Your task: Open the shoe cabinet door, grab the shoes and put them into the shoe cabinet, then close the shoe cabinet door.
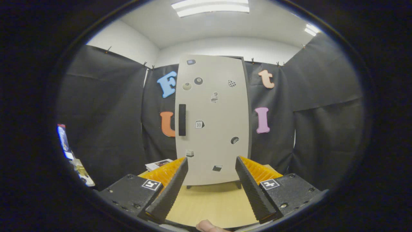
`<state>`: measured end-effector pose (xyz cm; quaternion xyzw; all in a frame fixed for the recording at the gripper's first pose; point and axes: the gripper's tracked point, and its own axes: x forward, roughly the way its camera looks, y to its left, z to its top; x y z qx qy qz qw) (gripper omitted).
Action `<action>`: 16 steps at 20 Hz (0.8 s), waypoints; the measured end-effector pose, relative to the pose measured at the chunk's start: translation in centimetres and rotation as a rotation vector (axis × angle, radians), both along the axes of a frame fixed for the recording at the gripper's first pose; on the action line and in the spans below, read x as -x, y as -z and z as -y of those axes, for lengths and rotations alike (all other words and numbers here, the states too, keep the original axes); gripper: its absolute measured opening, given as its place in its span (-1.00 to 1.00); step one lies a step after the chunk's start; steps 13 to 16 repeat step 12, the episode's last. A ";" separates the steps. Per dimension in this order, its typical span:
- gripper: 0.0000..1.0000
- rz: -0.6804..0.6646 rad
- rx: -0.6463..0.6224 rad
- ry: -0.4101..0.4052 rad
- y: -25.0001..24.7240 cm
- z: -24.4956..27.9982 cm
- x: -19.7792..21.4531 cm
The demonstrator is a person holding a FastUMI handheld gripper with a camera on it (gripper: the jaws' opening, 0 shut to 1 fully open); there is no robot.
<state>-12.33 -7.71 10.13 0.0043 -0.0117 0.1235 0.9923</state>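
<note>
A tall pale shoe cabinet (212, 119) stands upright on a light wooden table (209, 203), straight ahead of my fingers. Its door is shut and carries several small stickers. A dark vertical handle (182, 120) runs along the door's left edge at mid height. My gripper (211, 167) is open, held back from the cabinet with nothing between its fingers; the lower part of the door shows in the gap.
A small printed card or booklet (158, 164) lies on the table left of the cabinet's foot. A fingertip (207, 226) shows just behind the fingers. Some coloured objects (69, 151) sit far off to the left against the black cloth.
</note>
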 end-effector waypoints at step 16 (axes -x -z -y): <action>0.94 0.081 0.014 -0.013 -1.4 0.7 3.2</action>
